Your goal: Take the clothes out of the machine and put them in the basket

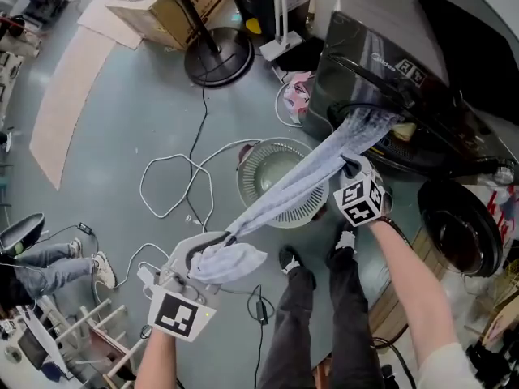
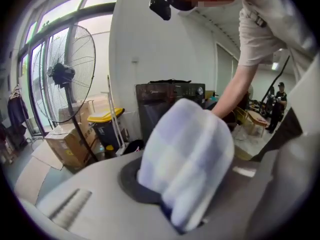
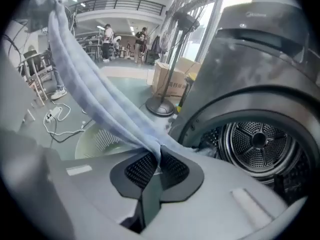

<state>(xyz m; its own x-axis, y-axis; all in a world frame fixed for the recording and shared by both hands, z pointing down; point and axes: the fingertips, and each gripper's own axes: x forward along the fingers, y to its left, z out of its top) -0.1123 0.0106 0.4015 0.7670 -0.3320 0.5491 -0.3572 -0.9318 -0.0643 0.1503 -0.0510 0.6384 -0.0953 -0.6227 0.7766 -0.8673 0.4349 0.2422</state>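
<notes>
A long pale blue-grey garment (image 1: 292, 189) stretches from the opening of the dark machine (image 1: 381, 63) down over the round pale green basket (image 1: 258, 186) to the lower left. My left gripper (image 1: 219, 241) is shut on its bunched end; in the left gripper view the cloth (image 2: 187, 154) bulges out of the jaws and hides them. My right gripper (image 1: 350, 167) is at the machine's mouth, shut on the garment's middle. In the right gripper view the cloth (image 3: 90, 99) runs pinched between the pads (image 3: 142, 166), next to the metal drum (image 3: 257, 144).
The machine's round door (image 1: 454, 229) hangs open at the right. A fan's black base (image 1: 219, 55) and cardboard boxes (image 1: 170, 6) stand behind the basket. White cables (image 1: 174, 181) loop over the floor. A seated person's legs (image 1: 49, 262) show at the left edge.
</notes>
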